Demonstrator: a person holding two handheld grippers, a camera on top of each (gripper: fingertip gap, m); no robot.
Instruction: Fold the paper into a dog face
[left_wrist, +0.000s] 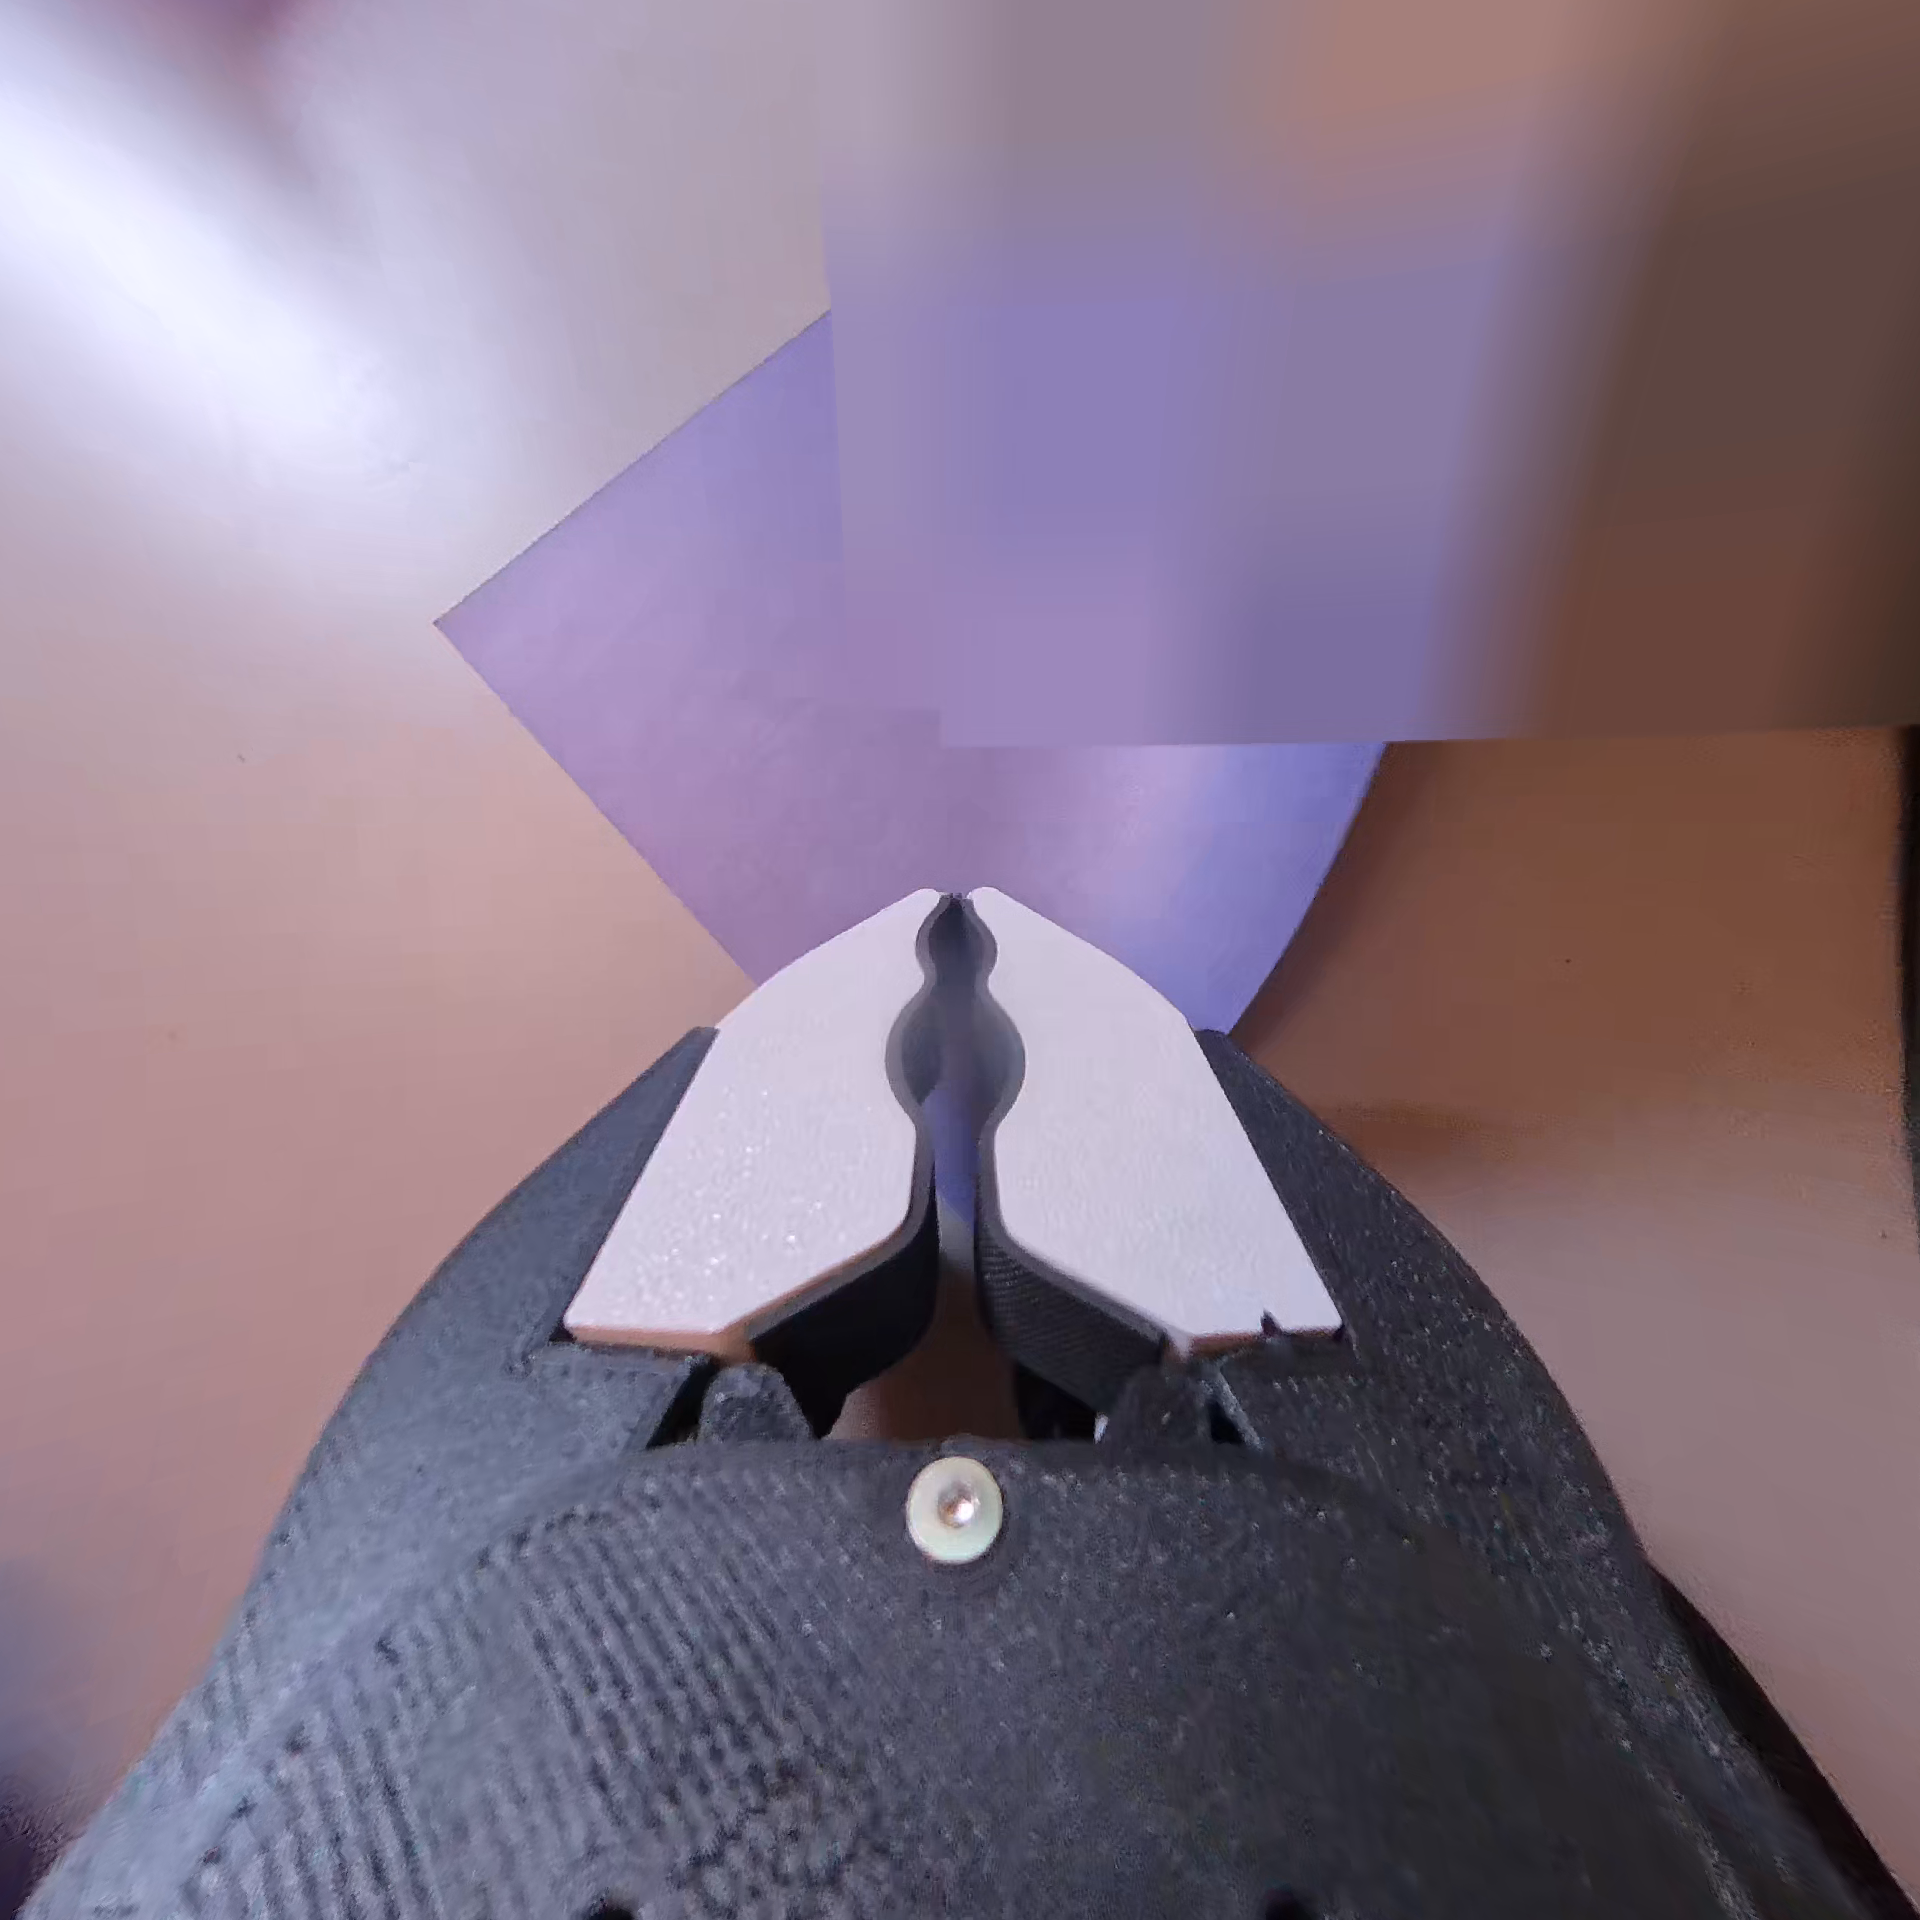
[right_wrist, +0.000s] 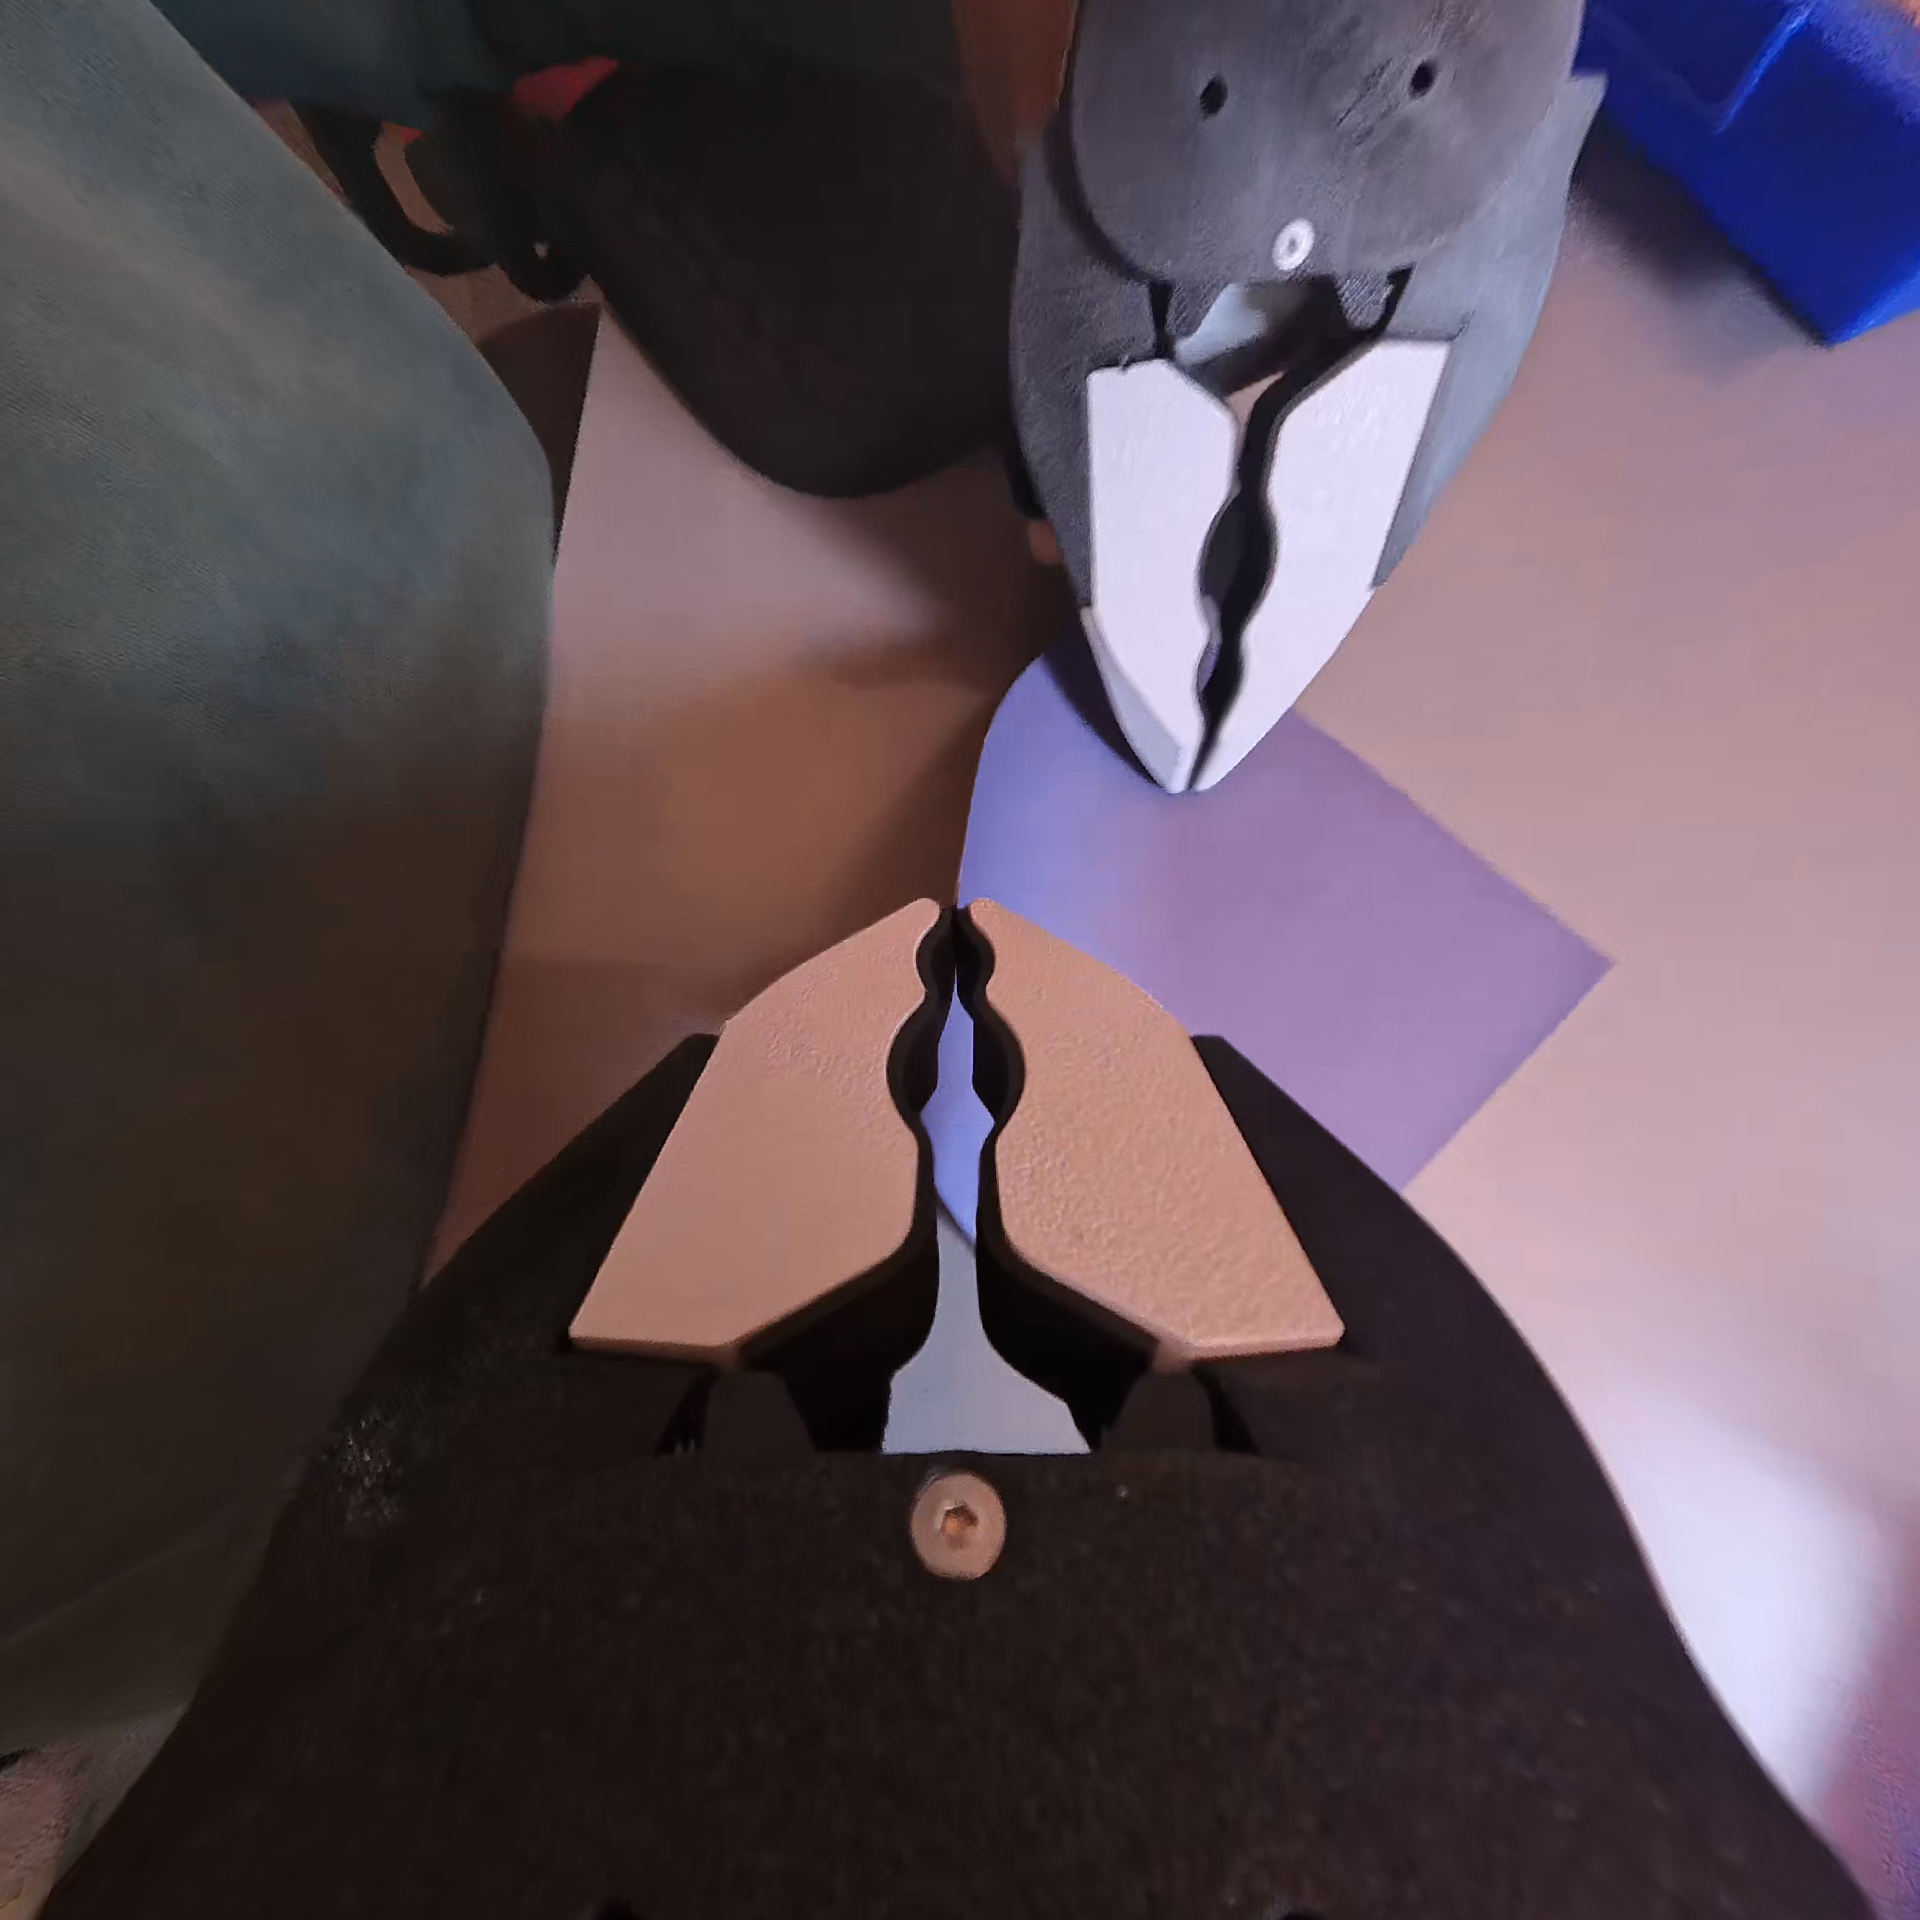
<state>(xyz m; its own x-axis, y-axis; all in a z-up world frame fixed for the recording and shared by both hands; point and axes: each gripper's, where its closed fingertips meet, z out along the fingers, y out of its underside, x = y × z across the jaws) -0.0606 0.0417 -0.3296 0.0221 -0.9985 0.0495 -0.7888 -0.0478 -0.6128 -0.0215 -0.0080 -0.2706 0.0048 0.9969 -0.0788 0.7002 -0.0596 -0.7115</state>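
A purple paper (left_wrist: 727, 675) lies on the tan table. Its edge on the right side of the left wrist view is bowed and rounded, like a soft fold, not a sharp crease. My left gripper (left_wrist: 956, 899) is shut, with its tips down on the paper near one end of that rounded edge. It also shows in the right wrist view (right_wrist: 1195, 774). My right gripper (right_wrist: 954, 909) is shut, with its tips over the other end of the rounded edge of the paper (right_wrist: 1299, 956). Purple shows through the gap under its fingers. I cannot tell whether it pinches the sheet.
A person's grey-green sleeve (right_wrist: 229, 623) fills the left of the right wrist view. A dark bag-like thing (right_wrist: 790, 291) lies behind the paper, and a blue bin (right_wrist: 1787, 156) stands at the far right. A dark table edge (left_wrist: 1907, 935) shows at the right. Tip to tip, the grippers are about 9 centimetres apart.
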